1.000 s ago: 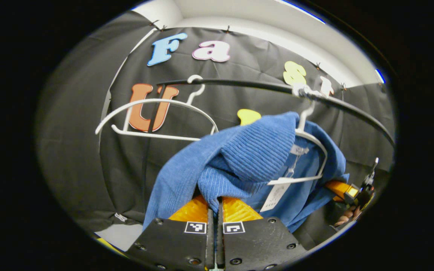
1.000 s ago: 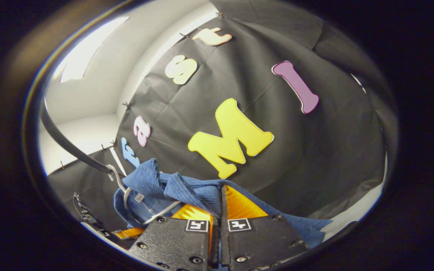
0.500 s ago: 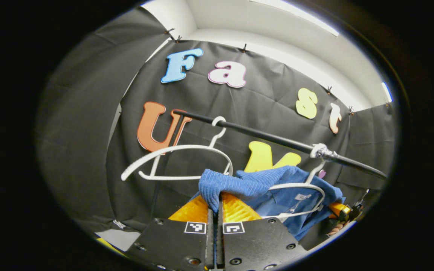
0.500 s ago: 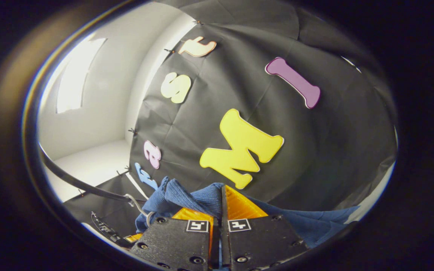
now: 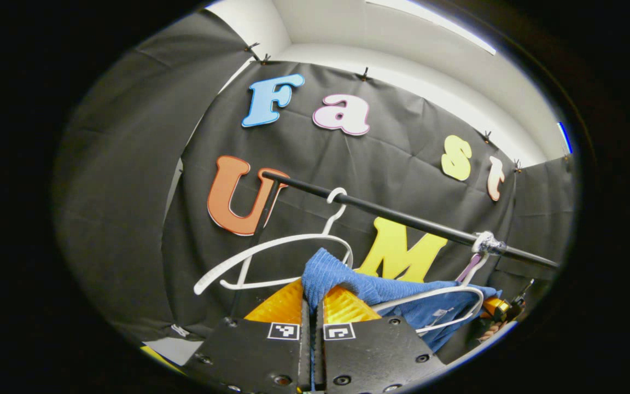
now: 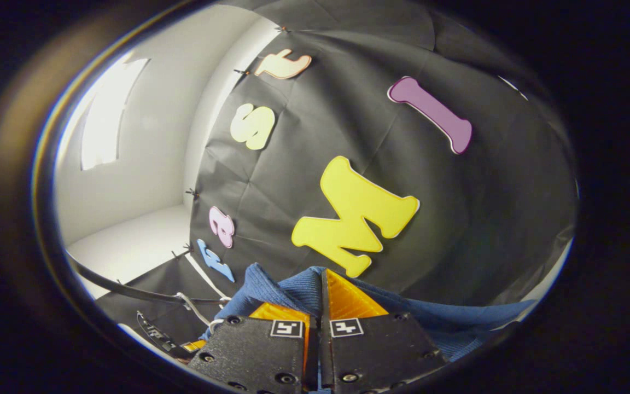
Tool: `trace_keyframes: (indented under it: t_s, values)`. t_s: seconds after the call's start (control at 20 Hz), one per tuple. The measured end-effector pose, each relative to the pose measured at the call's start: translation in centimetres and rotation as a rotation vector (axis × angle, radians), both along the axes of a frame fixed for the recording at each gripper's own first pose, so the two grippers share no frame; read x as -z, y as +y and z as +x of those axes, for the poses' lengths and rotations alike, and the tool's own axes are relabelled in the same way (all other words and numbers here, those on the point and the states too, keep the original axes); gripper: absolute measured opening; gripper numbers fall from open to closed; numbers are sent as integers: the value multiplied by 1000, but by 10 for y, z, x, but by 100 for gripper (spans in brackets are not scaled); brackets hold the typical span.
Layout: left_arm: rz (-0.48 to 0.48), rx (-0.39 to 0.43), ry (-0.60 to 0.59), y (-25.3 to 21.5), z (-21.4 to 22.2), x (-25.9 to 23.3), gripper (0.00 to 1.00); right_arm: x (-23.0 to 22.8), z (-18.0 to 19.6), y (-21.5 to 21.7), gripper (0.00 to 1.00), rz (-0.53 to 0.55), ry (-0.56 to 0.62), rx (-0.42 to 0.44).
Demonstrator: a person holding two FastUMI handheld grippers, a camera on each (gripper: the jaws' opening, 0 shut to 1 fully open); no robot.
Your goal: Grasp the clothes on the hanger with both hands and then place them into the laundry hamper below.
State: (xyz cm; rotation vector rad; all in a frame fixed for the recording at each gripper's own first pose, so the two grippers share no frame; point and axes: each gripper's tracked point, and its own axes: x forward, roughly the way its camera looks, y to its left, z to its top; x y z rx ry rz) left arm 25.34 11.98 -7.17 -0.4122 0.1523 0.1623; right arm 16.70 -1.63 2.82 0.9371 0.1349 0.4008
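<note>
A black cloth wall (image 5: pixel 129 180) backs a black rail (image 5: pixel 402 219) that slopes down to the right. In the left gripper view the left gripper (image 5: pixel 313 298) is clamped on a fold of the blue knit garment (image 5: pixel 348 279), which drapes rightward over a white hanger (image 5: pixel 446 298) hooked on the rail, with an empty white hanger (image 5: pixel 271 257) hanging further left. In the right gripper view the right gripper (image 6: pixel 321 290) pinches the same blue garment (image 6: pixel 293 287), and the other gripper (image 6: pixel 184 346) shows low at the left.
</note>
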Motion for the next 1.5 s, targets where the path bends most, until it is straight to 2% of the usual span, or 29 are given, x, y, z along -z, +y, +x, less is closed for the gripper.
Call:
trace_keyframes:
  t_s: [0.05, 0.1, 0.15, 0.45, 0.5, 0.55, 0.6, 0.65, 0.85, 1.05, 1.2, 1.5]
  values:
    - [2, -2, 6, -1, -1, 1, 7, 4, 5, 0, 5, 5, 13, -6]
    - [10, -6, 18, 0, -1, 4, 2, 8, 8, 2, 5, 3, 23, -13]
    - [19, -10, 28, 2, -1, 8, 7, 12, 11, 3, 5, -3, 33, -19]
    - [15, -27, 88, 10, -4, 45, 7, 53, 22, 8, 3, -30, 125, -13]
    - [10, -30, 104, 11, -3, 54, 2, 62, 21, 9, 5, -38, 142, -15]
    - [5, -29, 117, 11, -4, 62, 2, 70, 21, 9, 5, -46, 161, -9]
    - [-1, -31, 130, 12, -7, 71, 7, 80, 19, 9, 5, -56, 180, -8]
    - [-7, -32, 144, 13, -9, 78, 2, 88, 18, 7, 5, -65, 199, -4]
    - [-32, -37, 175, 13, -18, 99, 2, 111, 14, 7, 5, -83, 254, 1]
    - [-49, -43, 218, 10, -41, 119, 2, 127, -1, 10, 5, -95, 293, -2]
    - [-32, -47, 251, 10, -56, 132, 2, 144, -19, 24, 5, -96, 331, -30]
    - [-57, -20, 319, -5, -91, 159, 2, 175, -60, 55, 5, -110, 407, -73]
